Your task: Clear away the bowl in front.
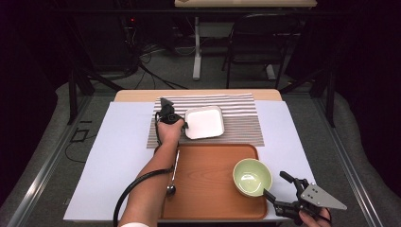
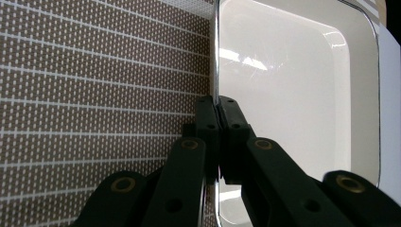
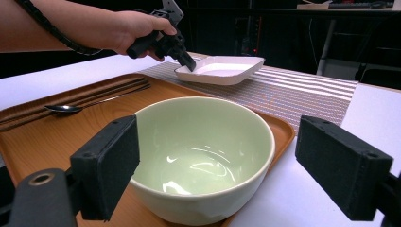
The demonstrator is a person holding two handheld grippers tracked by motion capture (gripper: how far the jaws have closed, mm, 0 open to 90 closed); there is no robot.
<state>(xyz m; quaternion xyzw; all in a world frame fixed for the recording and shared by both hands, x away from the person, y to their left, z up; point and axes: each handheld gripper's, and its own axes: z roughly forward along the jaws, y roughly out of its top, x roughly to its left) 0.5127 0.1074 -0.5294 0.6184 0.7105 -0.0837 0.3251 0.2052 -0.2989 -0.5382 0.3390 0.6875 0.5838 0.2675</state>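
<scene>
One white square dish (image 1: 204,122) lies on the single striped placemat (image 1: 241,124), its near-left rim clamped between the jaws of the left gripper (image 1: 183,124). The right gripper (image 1: 276,187) hangs with jaws wide apart just beside one green bowl (image 1: 252,177), which sits with one spoon (image 1: 173,173) on one wooden tray (image 1: 208,184). All rests on a white-covered table (image 1: 113,156) in a dark room with a chair (image 1: 257,40) behind.

A wooden table (image 1: 137,95) carries a pale lavender sheet (image 1: 118,151) over most of its top. On that sheet lie a striped woven placemat (image 1: 241,120) toward the far edge and an orange-brown tray (image 1: 208,189) nearer, just touching it.
</scene>
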